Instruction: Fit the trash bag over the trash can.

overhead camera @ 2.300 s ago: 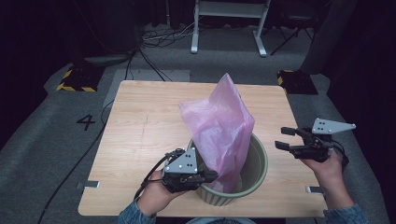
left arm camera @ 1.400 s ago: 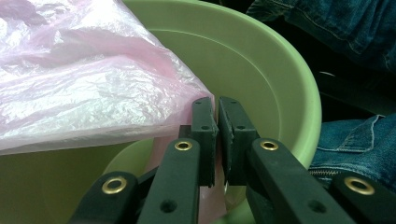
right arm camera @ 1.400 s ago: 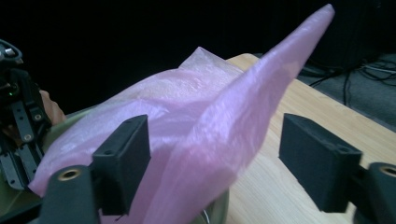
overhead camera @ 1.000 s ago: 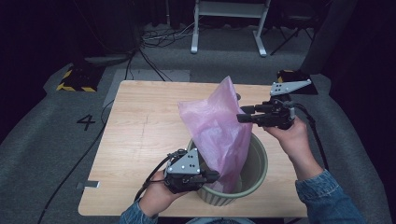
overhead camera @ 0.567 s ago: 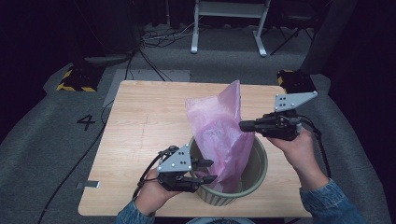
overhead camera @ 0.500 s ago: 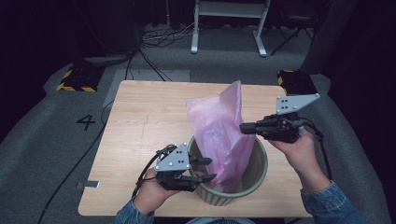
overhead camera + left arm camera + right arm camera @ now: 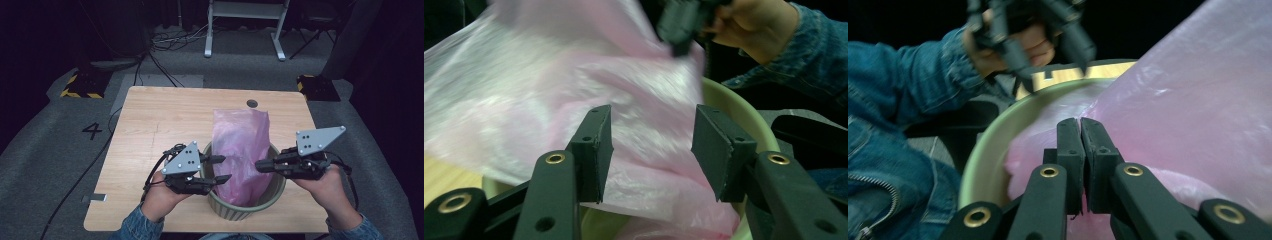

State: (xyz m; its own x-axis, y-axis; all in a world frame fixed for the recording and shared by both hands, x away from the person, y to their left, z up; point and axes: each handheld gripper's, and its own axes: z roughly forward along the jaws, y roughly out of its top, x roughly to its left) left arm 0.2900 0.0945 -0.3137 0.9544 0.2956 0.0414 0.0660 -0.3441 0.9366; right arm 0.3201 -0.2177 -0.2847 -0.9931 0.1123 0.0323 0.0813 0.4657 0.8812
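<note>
A pink plastic bag (image 7: 240, 145) stands in a pale green ribbed bin (image 7: 250, 210) near the front edge of the wooden table (image 7: 165, 115). My left gripper (image 7: 226, 168) hovers at the bin's left rim. Its jaws have just been opening and stand open, with the bag (image 7: 524, 75) just beyond the pads and not pinched. My right gripper (image 7: 257, 165) is over the right rim, shut on the bag's right side. In the right gripper view the jaws (image 7: 1079, 125) press together against the pink film (image 7: 1198, 100), above the rim (image 7: 998, 135).
A small round hole (image 7: 252, 103) sits in the table's far edge. On the floor behind are a white metal frame (image 7: 245, 30), cables, and two yellow-black striped blocks (image 7: 80, 85). The table's left half and far side are bare wood.
The right gripper came from behind the bag to the bin's right rim, dragging the bag's peak down and flatter. The left gripper let go of the bag, opened and rose slightly.
</note>
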